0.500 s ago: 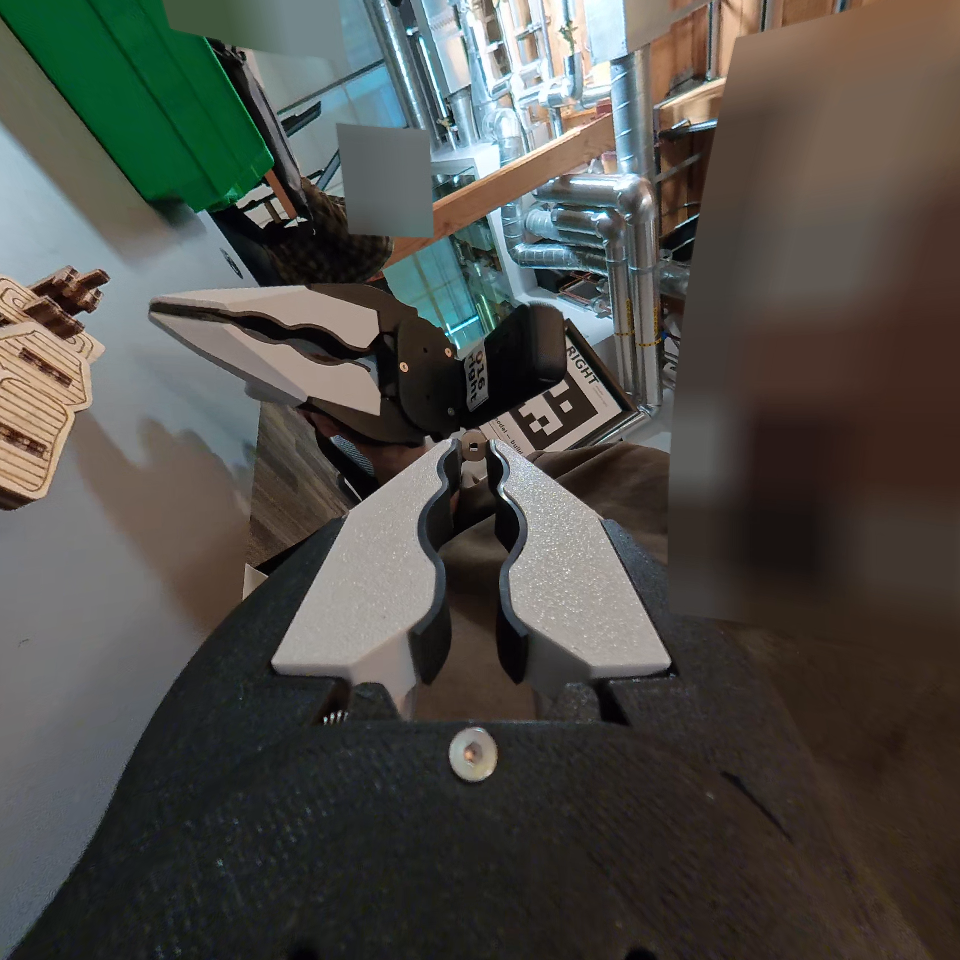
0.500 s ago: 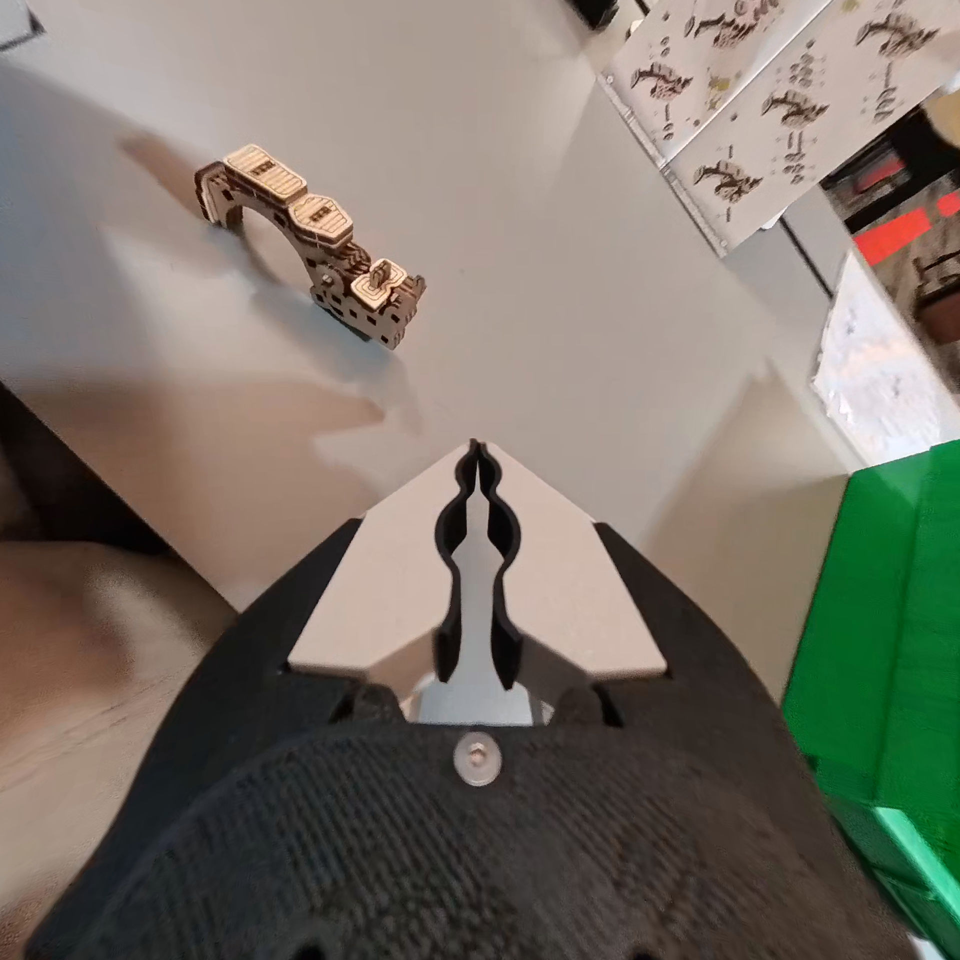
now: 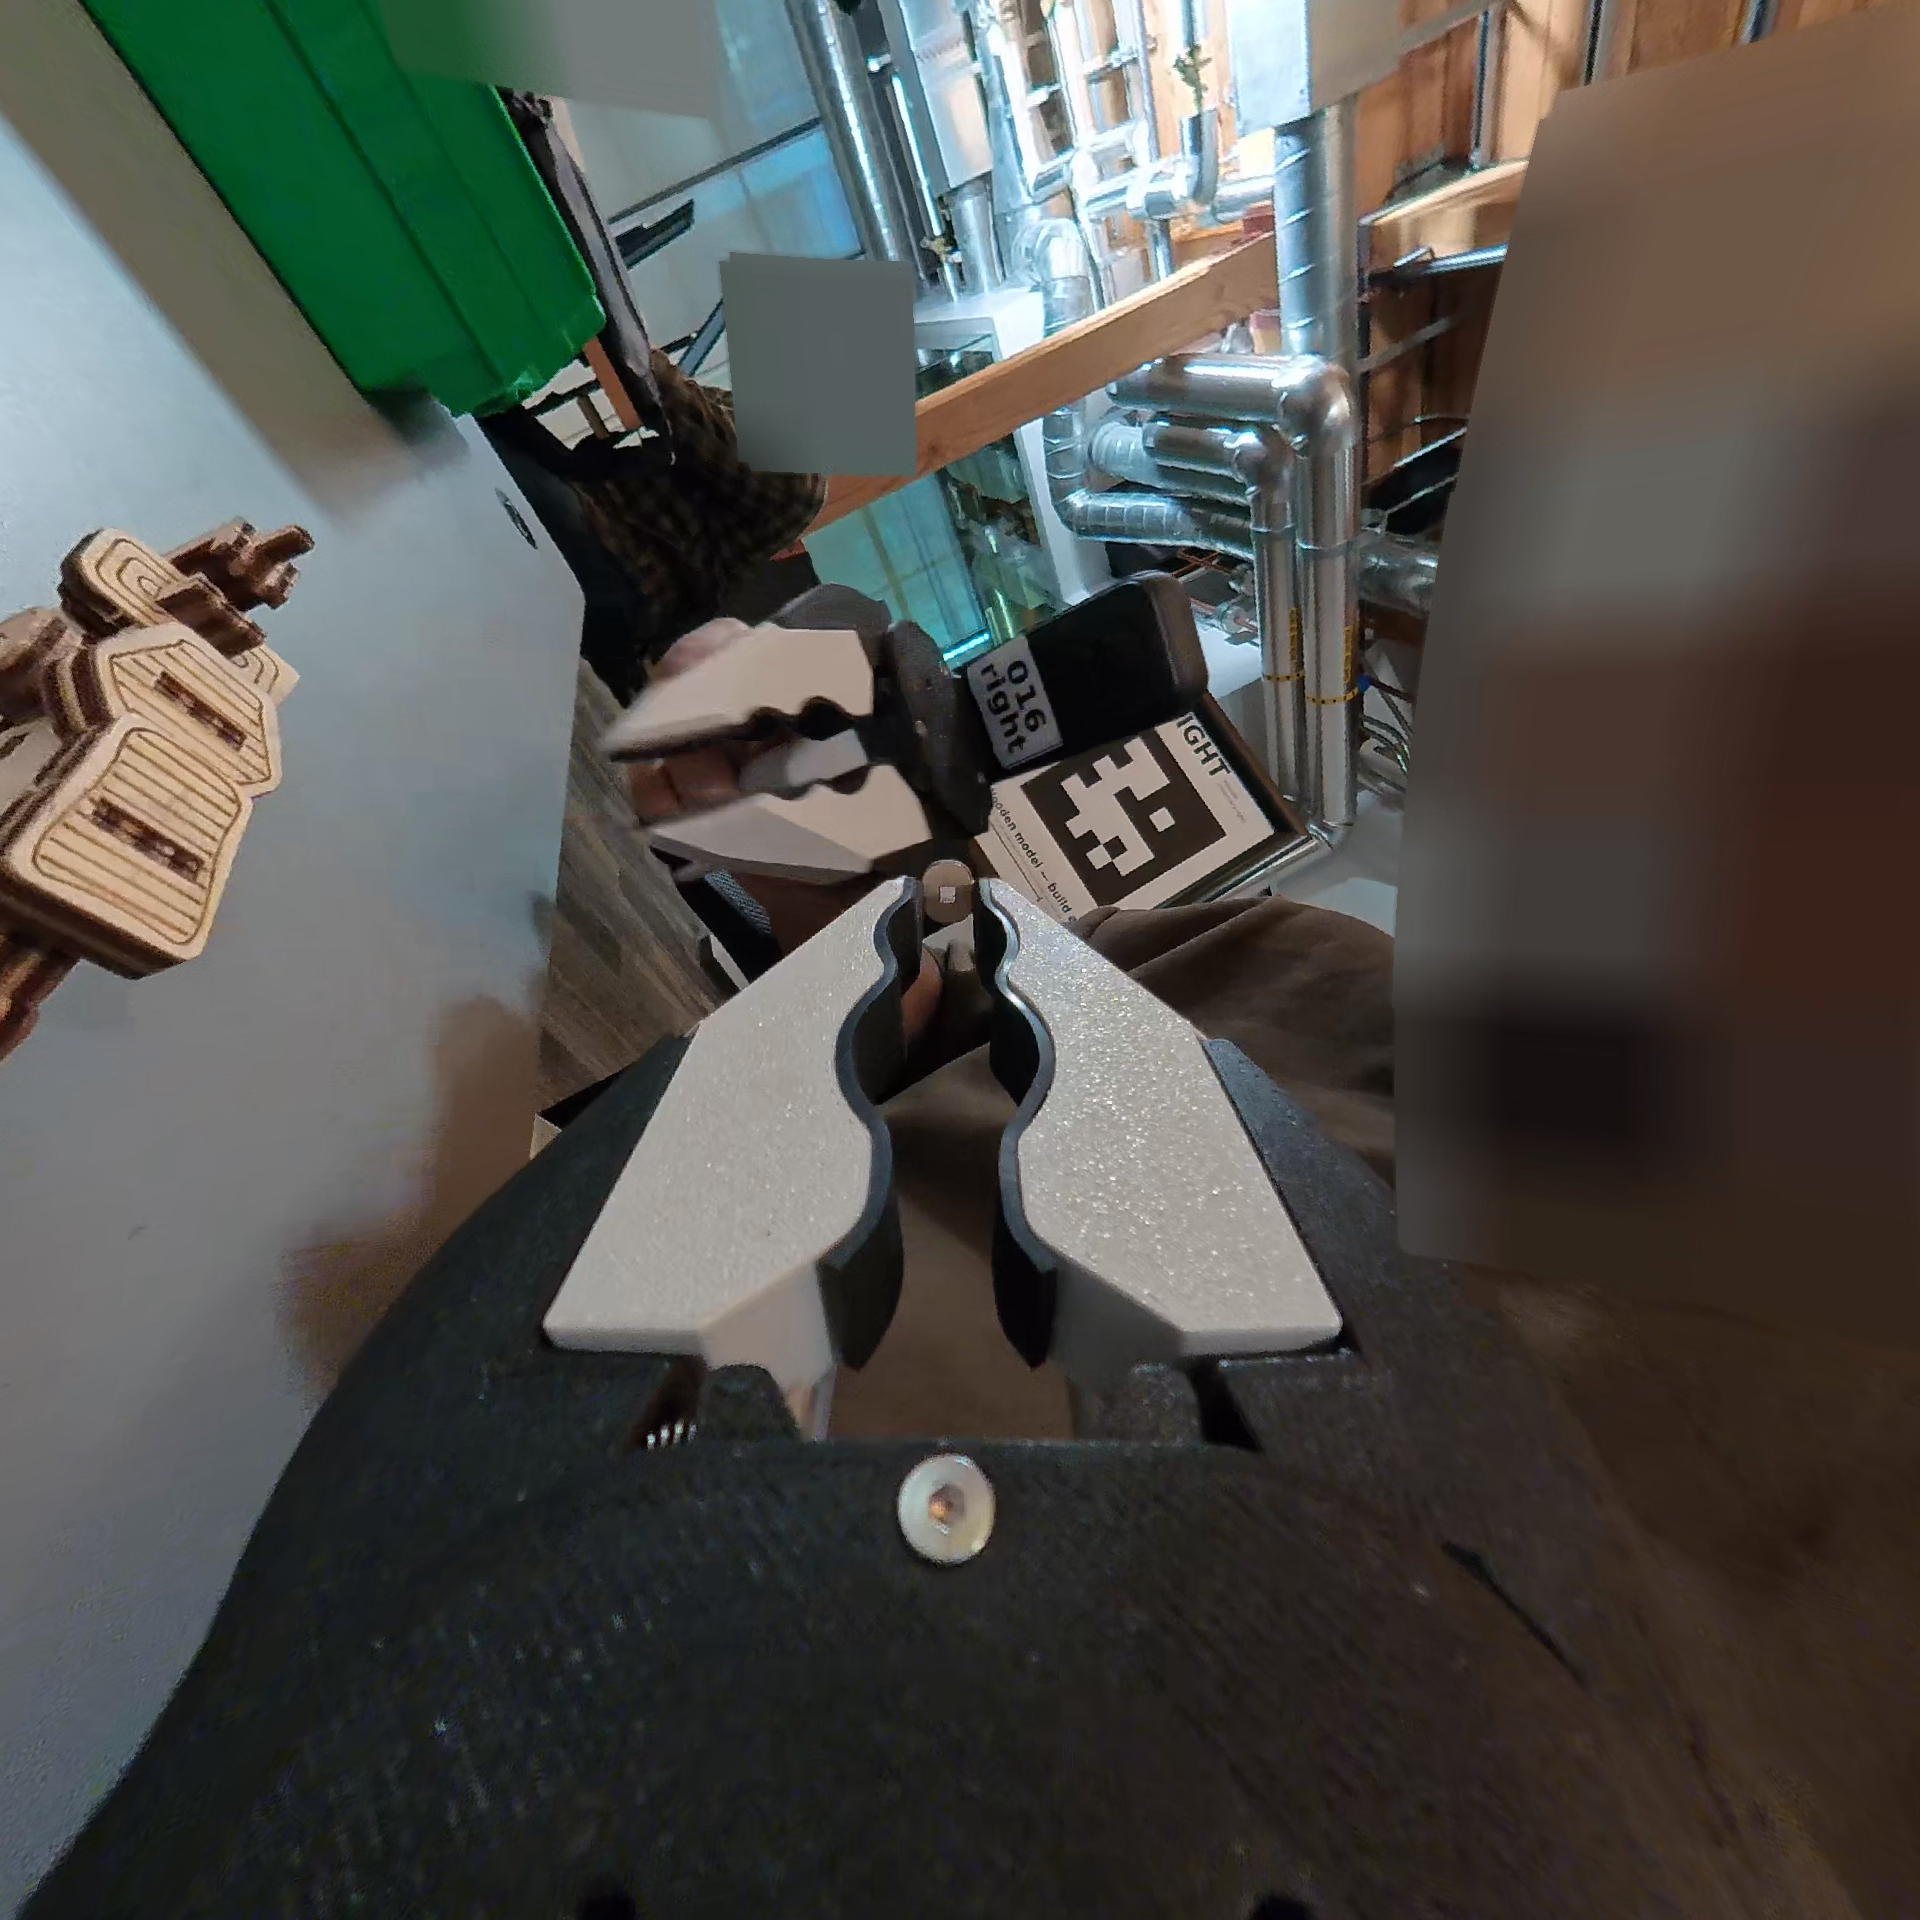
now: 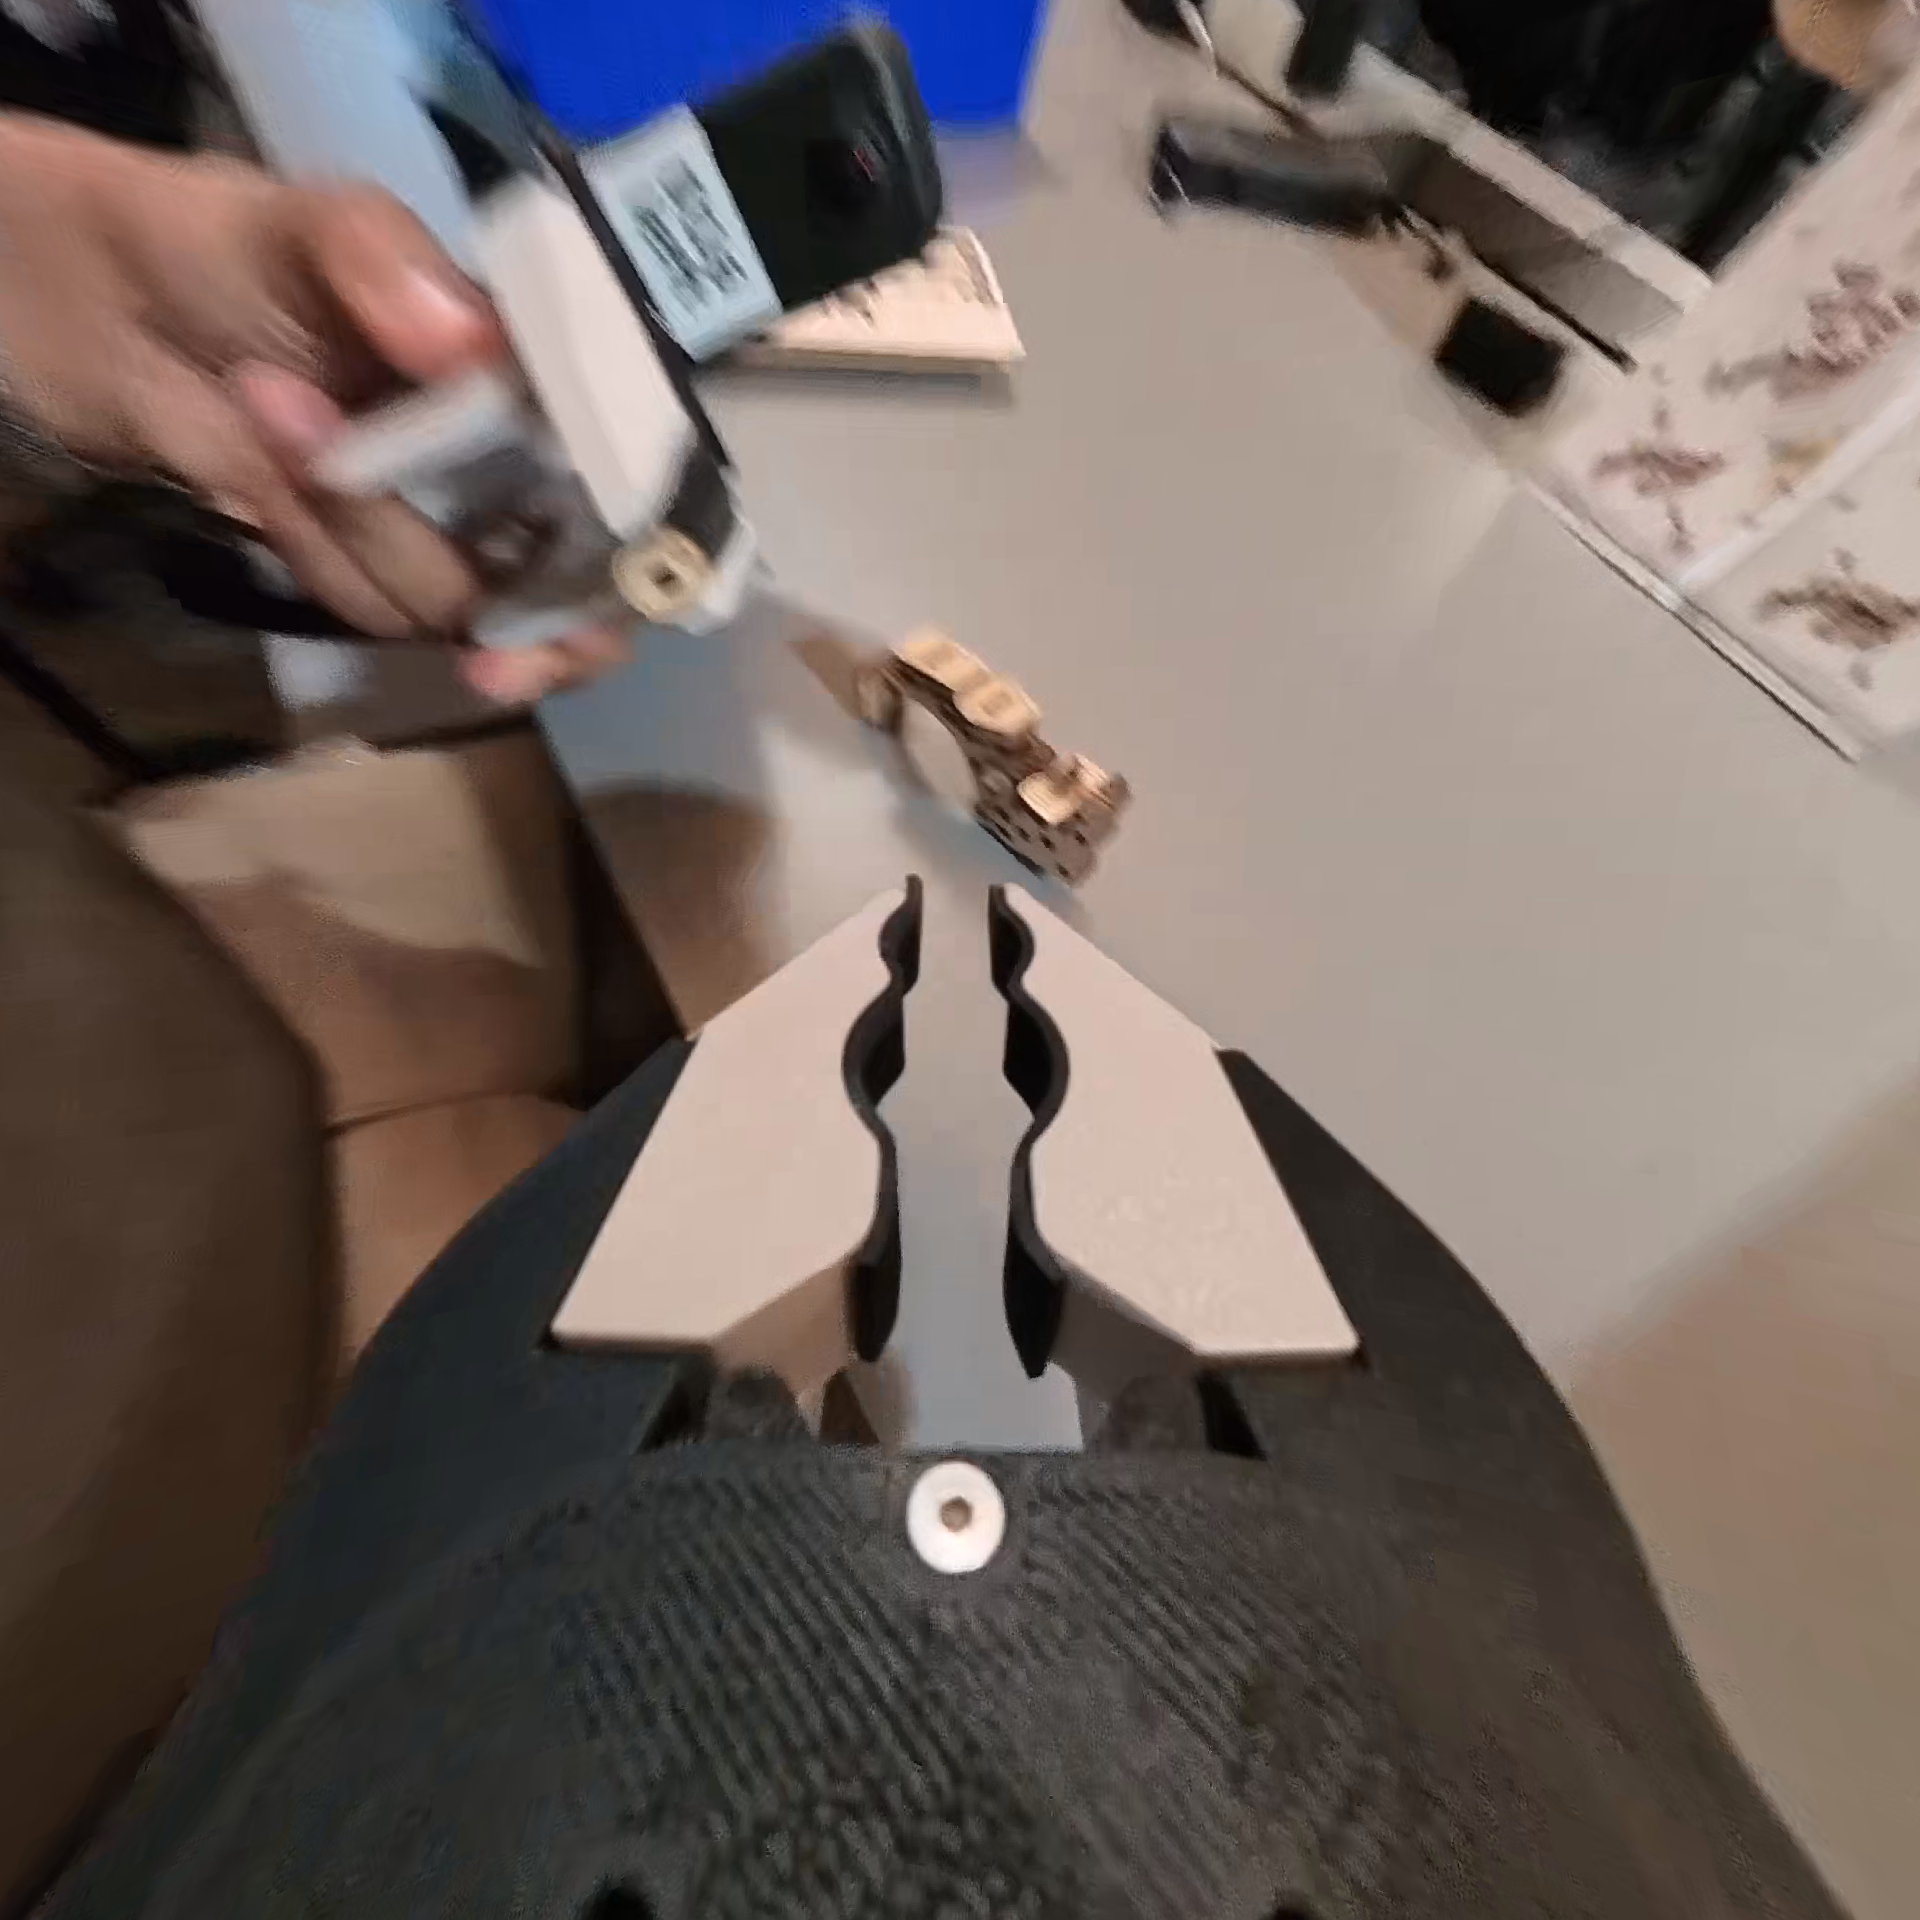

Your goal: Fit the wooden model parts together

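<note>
**Right gripper opens and swings toward the small disc held by the left gripper; the arched model waits on the desk.**

Left wrist view: the left gripper [image 3: 948,906] is clamped at its tips on a small round pale-wood disc with a square hole [image 3: 945,894], well right of the layered, laser-cut arched wooden model [image 3: 135,748] on the smooth grey desk [image 3: 343,987]. The right gripper [image 3: 639,784], shut half a second ago, now has its jaws apart and sits closer to the disc. Right wrist view (blurred): the right gripper [image 4: 954,894] is empty, the model [image 4: 997,748] just beyond its tips, the disc [image 4: 660,571] up-left of the model. This looks like a handover or regrasp before fitting.
</note>
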`<state>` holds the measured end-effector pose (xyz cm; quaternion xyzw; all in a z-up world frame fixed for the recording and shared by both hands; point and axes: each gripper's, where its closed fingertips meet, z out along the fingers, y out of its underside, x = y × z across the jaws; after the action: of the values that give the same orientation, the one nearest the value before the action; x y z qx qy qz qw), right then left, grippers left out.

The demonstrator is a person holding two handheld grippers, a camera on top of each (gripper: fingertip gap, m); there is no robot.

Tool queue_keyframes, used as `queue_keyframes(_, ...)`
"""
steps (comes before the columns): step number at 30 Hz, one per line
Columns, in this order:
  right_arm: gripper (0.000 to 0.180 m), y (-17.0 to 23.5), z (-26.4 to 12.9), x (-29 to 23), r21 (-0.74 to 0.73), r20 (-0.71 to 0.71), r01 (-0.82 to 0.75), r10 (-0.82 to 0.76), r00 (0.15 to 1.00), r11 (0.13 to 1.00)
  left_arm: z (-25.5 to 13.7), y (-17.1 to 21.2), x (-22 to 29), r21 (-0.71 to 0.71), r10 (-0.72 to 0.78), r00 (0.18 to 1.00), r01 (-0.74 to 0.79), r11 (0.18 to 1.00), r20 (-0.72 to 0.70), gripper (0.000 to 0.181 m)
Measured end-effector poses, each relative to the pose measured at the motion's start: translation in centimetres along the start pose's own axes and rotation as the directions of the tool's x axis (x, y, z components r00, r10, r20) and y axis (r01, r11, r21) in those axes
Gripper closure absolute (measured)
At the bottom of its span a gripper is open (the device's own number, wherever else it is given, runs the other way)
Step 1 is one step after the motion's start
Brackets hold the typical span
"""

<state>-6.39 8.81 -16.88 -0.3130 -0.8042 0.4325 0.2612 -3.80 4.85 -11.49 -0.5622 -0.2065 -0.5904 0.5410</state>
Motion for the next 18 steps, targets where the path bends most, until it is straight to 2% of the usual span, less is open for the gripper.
queue_keyframes(1, 0.168, -0.9, -0.4, -0.8, 0.055, 0.055, -0.002, -0.001, 0.999, 0.998, 0.0, 0.0, -0.1, -0.002, -0.003, 1.000, 0.003, 1.000, 0.004, 0.175)
queue_keyframes(4, 0.167, -3.0, -1.6, -2.4, 0.186, 0.144, 0.024, -0.052, 0.988, 0.982, 0.0, 0.1, -0.2, -0.004, -0.010, 1.000, 0.010, 1.000, 0.007, 0.175)
queue_keyframes(7, 0.164, -4.1, -2.3, -3.6, 0.256, 0.162, 0.079, -0.123, 0.979, 0.964, 0.0, 0.4, -0.7, -0.020, -0.024, 0.999, 0.025, 0.999, 0.030, 0.175)
queue_keyframes(14, 0.161, -4.1, -1.9, -5.3, 0.247, 0.180, 0.146, -0.193, 0.964, 0.958, 0.4, 1.3, -1.4, -0.066, -0.030, 0.997, 0.035, 0.997, 0.067, 0.175)
queue_keyframes(18, 0.161, -3.8, -1.9, -5.5, 0.239, 0.206, 0.134, -0.185, 0.961, 0.962, 0.5, 1.6, -1.5, -0.081, -0.038, 0.997, 0.043, 0.996, 0.066, 0.175)
